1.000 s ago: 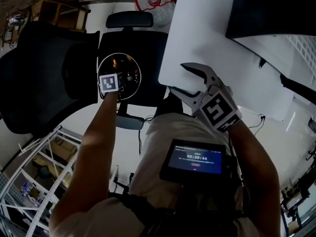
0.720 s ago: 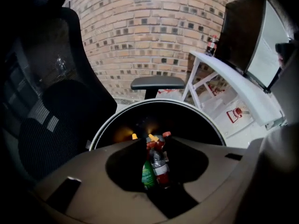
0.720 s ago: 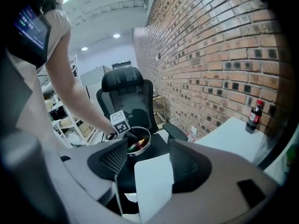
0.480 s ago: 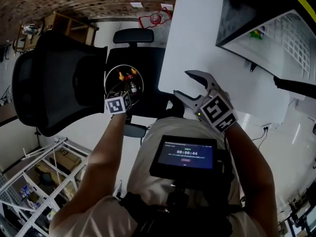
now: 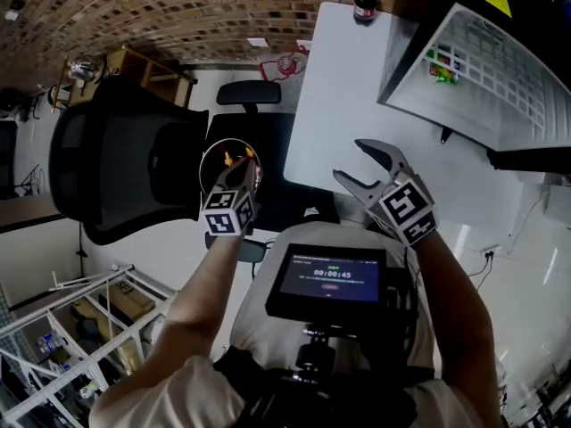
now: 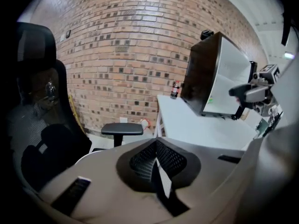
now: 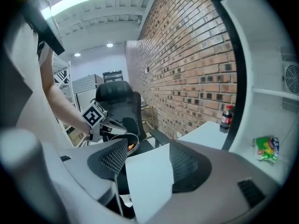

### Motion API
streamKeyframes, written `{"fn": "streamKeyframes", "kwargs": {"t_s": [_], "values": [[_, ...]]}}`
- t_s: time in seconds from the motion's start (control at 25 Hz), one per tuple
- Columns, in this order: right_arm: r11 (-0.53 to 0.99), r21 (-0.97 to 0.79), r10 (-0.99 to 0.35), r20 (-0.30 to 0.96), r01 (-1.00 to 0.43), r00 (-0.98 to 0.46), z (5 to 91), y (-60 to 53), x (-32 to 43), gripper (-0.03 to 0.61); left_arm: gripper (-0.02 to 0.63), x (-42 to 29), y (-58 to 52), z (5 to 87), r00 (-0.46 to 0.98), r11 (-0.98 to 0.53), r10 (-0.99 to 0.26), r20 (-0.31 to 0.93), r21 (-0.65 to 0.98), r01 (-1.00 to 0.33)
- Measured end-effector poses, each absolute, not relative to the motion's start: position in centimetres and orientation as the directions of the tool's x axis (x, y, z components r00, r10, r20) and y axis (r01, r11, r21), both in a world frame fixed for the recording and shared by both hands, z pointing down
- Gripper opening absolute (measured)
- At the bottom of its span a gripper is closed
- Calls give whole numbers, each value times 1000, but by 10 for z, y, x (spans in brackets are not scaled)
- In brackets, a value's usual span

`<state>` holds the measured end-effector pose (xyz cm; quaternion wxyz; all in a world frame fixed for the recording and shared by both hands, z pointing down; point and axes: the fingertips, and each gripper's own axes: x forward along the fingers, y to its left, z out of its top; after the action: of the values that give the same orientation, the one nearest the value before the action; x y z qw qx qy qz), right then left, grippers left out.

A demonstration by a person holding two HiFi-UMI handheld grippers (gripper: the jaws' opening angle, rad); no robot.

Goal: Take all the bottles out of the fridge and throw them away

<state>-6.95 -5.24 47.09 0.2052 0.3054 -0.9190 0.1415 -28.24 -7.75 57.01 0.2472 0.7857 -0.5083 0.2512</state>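
The left gripper (image 5: 234, 175), centre-left, has just pressed its jaws together on nothing; the right gripper (image 5: 350, 160) is spread. A dark bottle (image 5: 363, 3) stands on the white table (image 5: 339, 87) at top centre, beside the fridge (image 5: 500, 78).

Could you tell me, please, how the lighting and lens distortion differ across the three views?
Head view: dim overall, the chair nearly black, only the screen glowing, and the brick wall bows along the top. Left gripper view: evenly lit, strong fisheye with black corners, the left gripper slightly soft up close. Right gripper view: a ceiling light glares at the top left, while the bottle reads clearly.
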Motion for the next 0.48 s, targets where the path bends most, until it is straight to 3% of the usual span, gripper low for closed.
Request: {"fn": "streamKeyframes", "kwargs": {"t_s": [0.48], "values": [[681,-165,-637,347,-713,-689,438,-48,47,284,5,-102,-84,482,655,-637,-648,388,194,-746]]}}
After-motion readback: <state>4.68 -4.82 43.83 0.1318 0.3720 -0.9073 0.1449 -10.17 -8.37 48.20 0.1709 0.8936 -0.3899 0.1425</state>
